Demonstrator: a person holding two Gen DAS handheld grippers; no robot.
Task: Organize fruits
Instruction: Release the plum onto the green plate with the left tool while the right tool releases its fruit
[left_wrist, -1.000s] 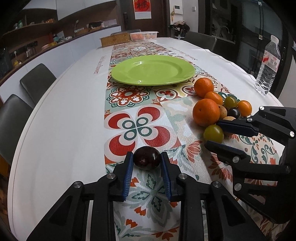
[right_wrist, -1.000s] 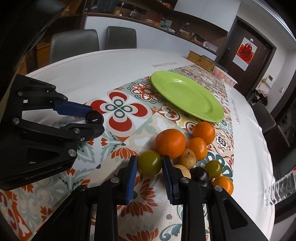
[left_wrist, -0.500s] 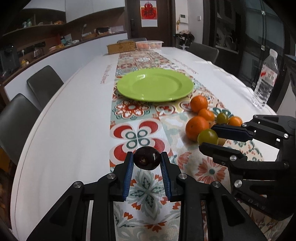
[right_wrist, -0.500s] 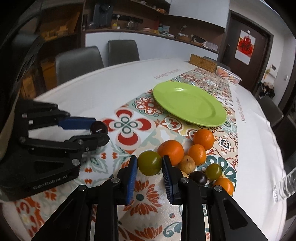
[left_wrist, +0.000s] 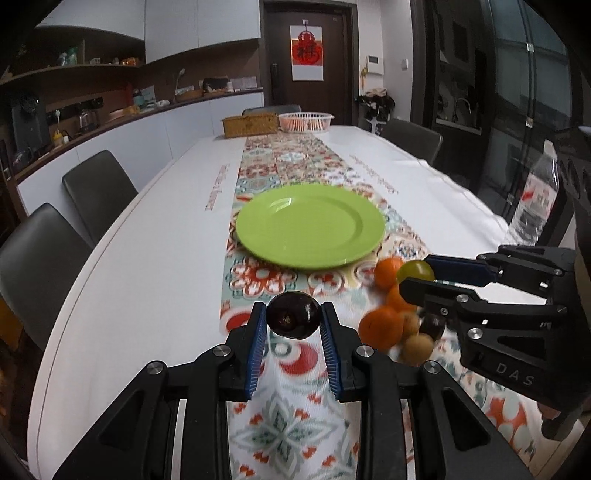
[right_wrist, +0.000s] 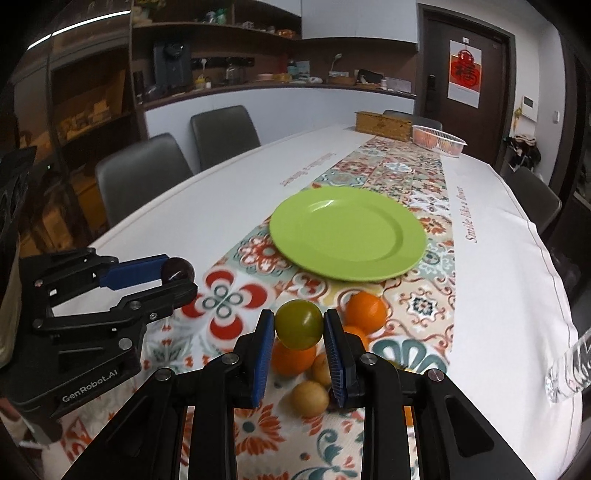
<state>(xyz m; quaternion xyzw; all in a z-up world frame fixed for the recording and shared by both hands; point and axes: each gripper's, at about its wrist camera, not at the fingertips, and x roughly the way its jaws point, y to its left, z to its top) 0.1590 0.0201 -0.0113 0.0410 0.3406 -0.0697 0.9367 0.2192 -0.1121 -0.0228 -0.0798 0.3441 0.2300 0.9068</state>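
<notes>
Round green plate (left_wrist: 309, 232) sits mid-table on the patterned tile-print runner (left_wrist: 291, 424), with the woven rectangular box (left_wrist: 249, 125) and white plastic basket (left_wrist: 306, 122) at the far end of the white oval table (left_wrist: 147, 251). Pile of orange and tan fruits (right_wrist: 364, 309) lies on the runner just near-right of the plate; clear plastic water bottle (left_wrist: 533, 206) stands further right near the table edge. Left gripper (left_wrist: 293, 319) holding the dark round plum (left_wrist: 293, 319) is left of the pile, right gripper (right_wrist: 299, 330) holding the round green fruit (right_wrist: 298, 324) is above it, both raised off the runner on the plate's near side.
</notes>
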